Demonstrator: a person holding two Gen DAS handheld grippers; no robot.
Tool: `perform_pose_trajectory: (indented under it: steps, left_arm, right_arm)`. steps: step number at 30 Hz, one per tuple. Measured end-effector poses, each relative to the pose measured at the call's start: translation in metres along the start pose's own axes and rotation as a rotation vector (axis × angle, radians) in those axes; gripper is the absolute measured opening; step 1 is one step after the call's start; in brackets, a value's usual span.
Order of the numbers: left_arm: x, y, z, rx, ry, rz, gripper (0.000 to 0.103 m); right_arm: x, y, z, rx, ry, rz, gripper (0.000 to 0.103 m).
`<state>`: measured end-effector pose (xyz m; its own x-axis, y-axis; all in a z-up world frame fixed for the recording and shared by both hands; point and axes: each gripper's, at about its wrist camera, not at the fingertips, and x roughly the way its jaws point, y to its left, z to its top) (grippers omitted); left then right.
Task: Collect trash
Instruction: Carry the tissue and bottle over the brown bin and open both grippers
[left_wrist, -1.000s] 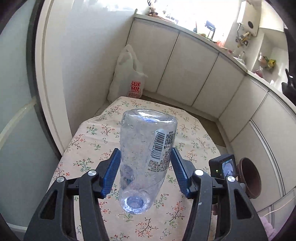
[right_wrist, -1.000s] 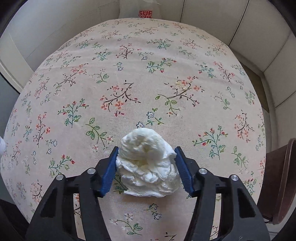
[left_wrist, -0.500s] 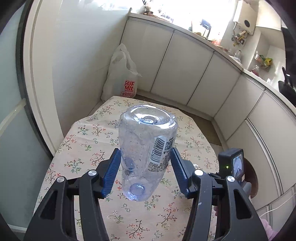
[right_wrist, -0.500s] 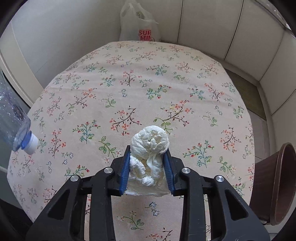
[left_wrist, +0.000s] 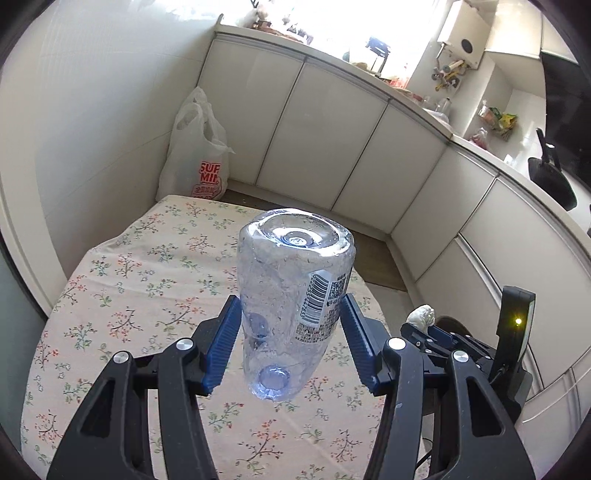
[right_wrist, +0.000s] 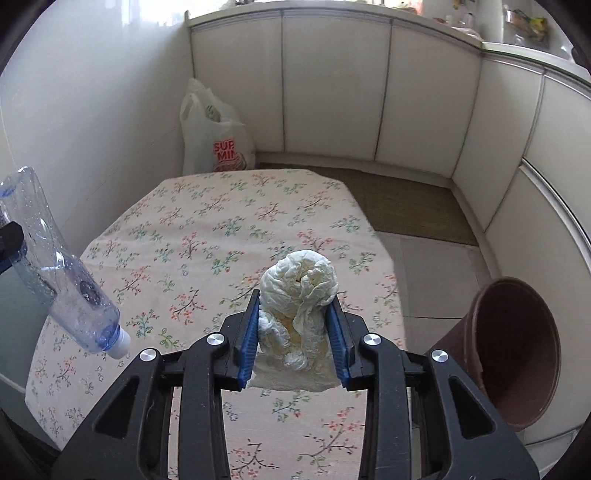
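Floral tablecloth (left_wrist: 155, 295) below, white cabinets behind; both grippers loaded and clear of the table.

Left wrist view: left gripper (left_wrist: 291, 328) is clamped on a clear plastic bottle (left_wrist: 295, 291), blue pads pressing both sides of its body, base pointing away, cap end toward the camera. A white shopping bag (left_wrist: 195, 158) stands on the floor past the table's far edge. The right gripper (left_wrist: 424, 326) shows at lower right with a white wad at its tip.

Right wrist view: the right gripper's jaws have just been closing and now squeeze a crumpled tissue wad (right_wrist: 299, 295), held above the cloth. A brown bin (right_wrist: 517, 354) sits on the floor to the right (mouth tilted toward the camera). Judgement: carry the wad over the bin's mouth before letting go; it is light and may cling to a pad, so spread the jaws fully.
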<state>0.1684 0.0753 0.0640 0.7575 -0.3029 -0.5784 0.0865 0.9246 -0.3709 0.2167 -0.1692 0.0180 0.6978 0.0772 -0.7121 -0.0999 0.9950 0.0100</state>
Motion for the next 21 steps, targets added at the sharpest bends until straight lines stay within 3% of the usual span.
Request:
perform_pose_trajectory:
  steps: [8,21]
  left_arm:
    - [0.028,-0.082,0.007,0.109,-0.021,-0.089,0.055]
    - [0.105,-0.250,0.008,0.186,0.048,-0.307,0.055]
  right_arm:
    - [-0.037,-0.079,0.005,0.134,-0.090,-0.113,0.033]
    - [-0.059,-0.247,-0.013,0.467,-0.156,-0.369,0.034]
